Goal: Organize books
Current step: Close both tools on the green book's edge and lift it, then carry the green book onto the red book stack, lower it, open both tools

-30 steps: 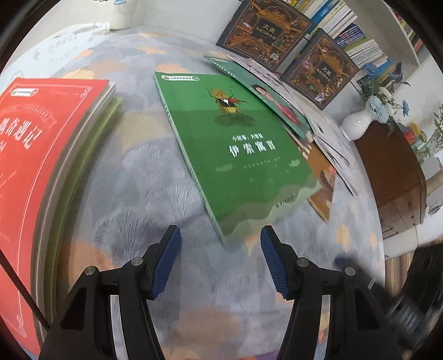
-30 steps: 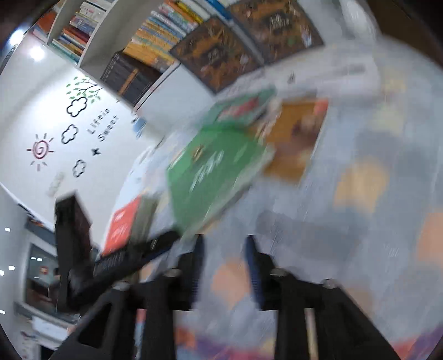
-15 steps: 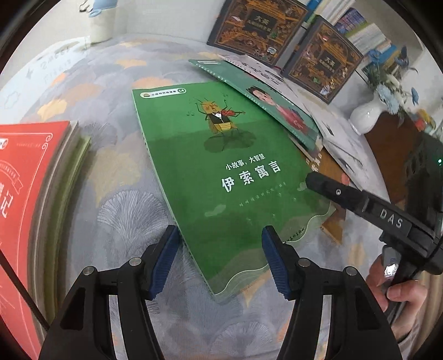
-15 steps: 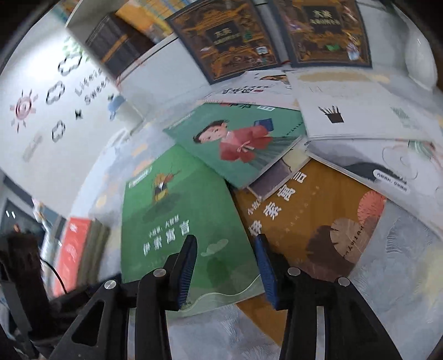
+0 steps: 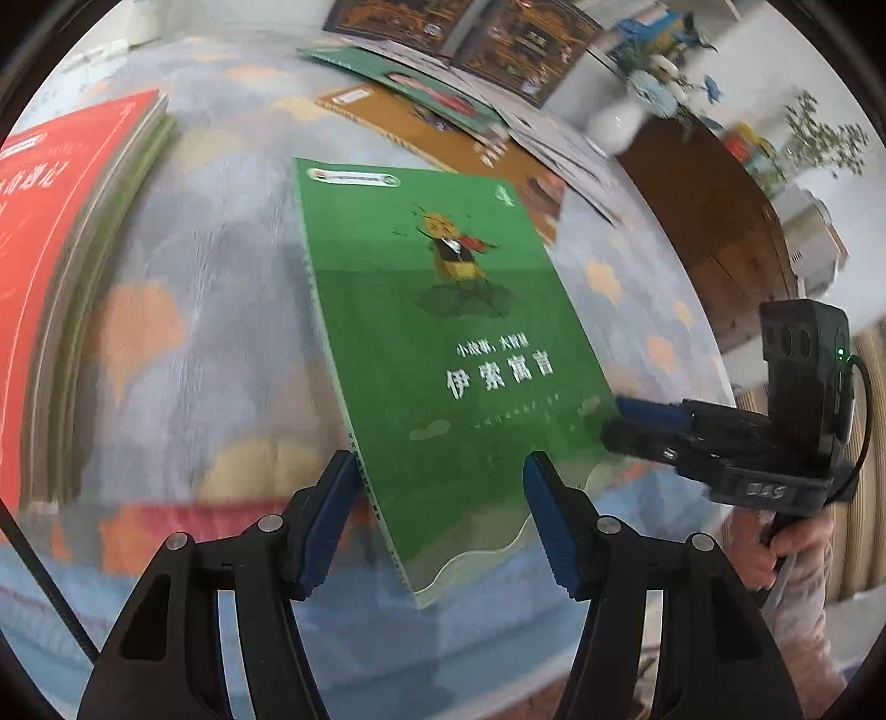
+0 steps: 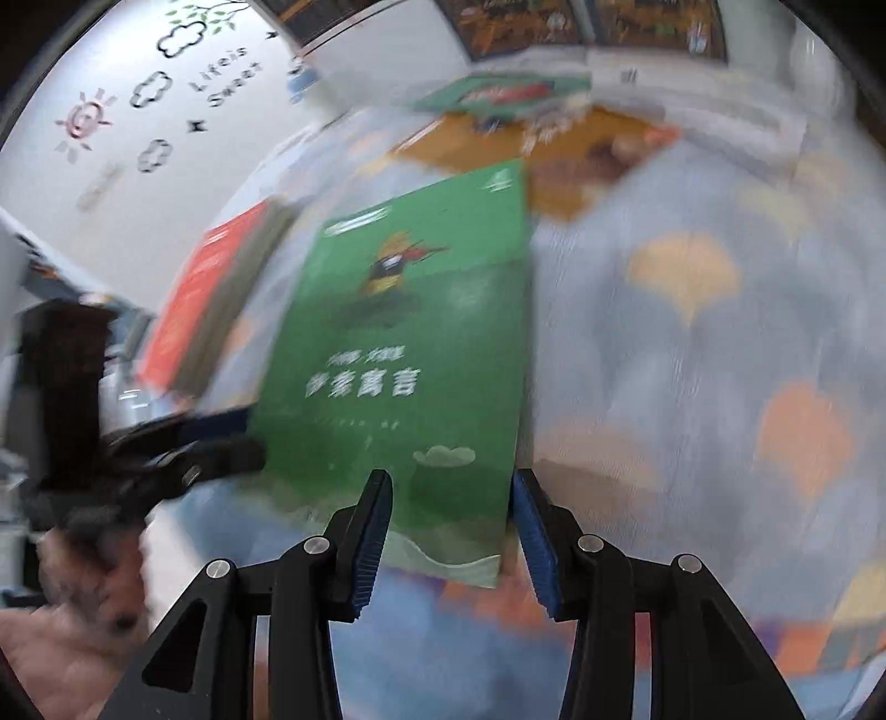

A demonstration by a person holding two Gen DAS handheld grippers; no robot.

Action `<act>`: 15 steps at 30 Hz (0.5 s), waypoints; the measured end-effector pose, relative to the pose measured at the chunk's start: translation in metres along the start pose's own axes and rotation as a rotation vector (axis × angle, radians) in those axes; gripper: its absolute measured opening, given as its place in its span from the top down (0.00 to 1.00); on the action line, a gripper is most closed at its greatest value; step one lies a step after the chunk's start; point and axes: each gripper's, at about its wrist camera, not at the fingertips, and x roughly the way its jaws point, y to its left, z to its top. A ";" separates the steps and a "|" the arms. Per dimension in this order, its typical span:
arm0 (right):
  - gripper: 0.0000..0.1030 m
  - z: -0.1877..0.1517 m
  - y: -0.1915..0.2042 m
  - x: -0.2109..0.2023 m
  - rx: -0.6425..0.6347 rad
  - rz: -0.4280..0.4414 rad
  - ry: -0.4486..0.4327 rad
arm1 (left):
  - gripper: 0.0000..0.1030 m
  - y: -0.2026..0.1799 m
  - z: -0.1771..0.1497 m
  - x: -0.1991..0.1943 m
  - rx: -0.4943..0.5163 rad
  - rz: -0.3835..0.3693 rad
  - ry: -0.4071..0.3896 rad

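Both grippers are holding one green book up off the rug. Left gripper has its blue pads on each side of the book's near edge, close to the spine corner. One pad touches the spine edge; whether the other pad presses on the cover I cannot tell. Right gripper has its blue pads around the book's other near corner. From the left wrist view, its two fingers pinch the cover edge flat between them. Its jaws are narrow and closed on the book.

A hand in a pale sleeve holds the right gripper's handle. The green book has a cartoon bug with a violin on it and white Chinese words. Its far end tilts up, and it hangs above the floor.

Under it is a soft blue-grey rug with orange and yellow leaf shapes. A red book lies on top of a pile at the left. Farther back an orange-brown book lies flat, with another green book partly on top of it and white papers beside them. Two dark books lean upright behind. A white vase with blue flowers stands by a brown wooden cabinet. A white wall has cloud and sun stickers.
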 end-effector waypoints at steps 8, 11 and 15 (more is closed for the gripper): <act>0.65 0.044 -0.042 0.018 0.077 0.195 -0.008 | 0.59 0.018 0.034 0.014 -0.006 -0.028 0.025; 0.71 0.056 -0.046 0.022 0.071 0.223 -0.005 | 0.60 0.030 0.044 0.015 -0.045 -0.091 0.049; 0.89 0.059 -0.055 0.025 0.079 0.236 -0.016 | 0.72 0.045 0.052 0.018 -0.075 -0.136 0.028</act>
